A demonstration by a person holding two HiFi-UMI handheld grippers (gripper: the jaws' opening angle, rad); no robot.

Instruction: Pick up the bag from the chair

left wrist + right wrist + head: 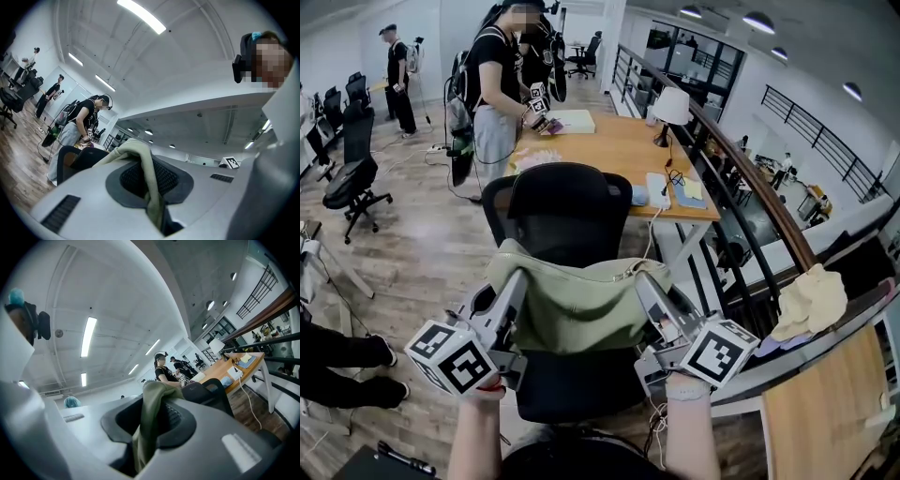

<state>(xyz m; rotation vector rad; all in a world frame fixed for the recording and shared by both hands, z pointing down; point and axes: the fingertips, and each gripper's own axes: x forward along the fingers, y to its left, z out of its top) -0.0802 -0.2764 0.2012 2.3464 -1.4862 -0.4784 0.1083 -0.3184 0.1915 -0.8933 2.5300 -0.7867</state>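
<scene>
Open office with a wood floor [441, 244]. A long counter [619, 150] sits far behind the chair [567, 211], and another person [492, 89] stands at its far left end.

Head view: the green bag [581, 305] hangs stretched between your two tools, in front of the chair's backrest and over the seat. Its bottom edge hides the seat, so I can't tell if it's clear of the cushion. Your left gripper [519, 275] has the bag's left top edge and your right gripper [643, 281] has the right top edge. A white cable [651, 230] drops off the counter just beside the chair's right side, near the bag's far corner. Risk: if you pull toward yourself with the bag dragging, it could hook an armrest or that cable. It's an office chair, so it could well roll along with the pull.

Left gripper view: jaws almost together, clamped on a thin fold of green cloth that runs up and out past the tips. It's a thin bite on the edge only. Risk: the bag's weight plus any jerk could slide the cloth out.

Right gripper view: jaws a bit further apart, clamped on a thicker bunched fold. This looks like the firmer hold. Risk: the grips are uneven, so if the left lets go, the bag swings to the right and probably drops back on the seat. Lift straight up with both hands level before you pull it near.
</scene>
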